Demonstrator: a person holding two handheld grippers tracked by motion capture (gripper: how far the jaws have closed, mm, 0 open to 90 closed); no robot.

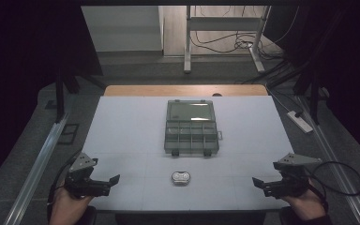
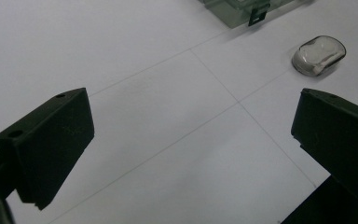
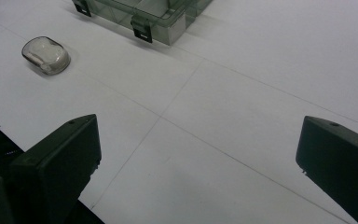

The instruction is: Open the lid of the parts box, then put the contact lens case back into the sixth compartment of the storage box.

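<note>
both tongs, left point(image 1: 115, 180) and right point(image 1: 258, 182), stand apart and empty. the small case point(image 1: 181, 177) lies between them, near the open box point(image 1: 191, 127). approach it low, jaws square to its short sides.

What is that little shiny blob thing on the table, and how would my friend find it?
Start at the white table and find the open see-through box with small compartments in its middle. Come from the box's front edge toward the person; there a small rounded clear case lies alone, between the two grippers and touching nothing. It is far smaller than the box, pebble-shaped, and has no clasps.
</note>
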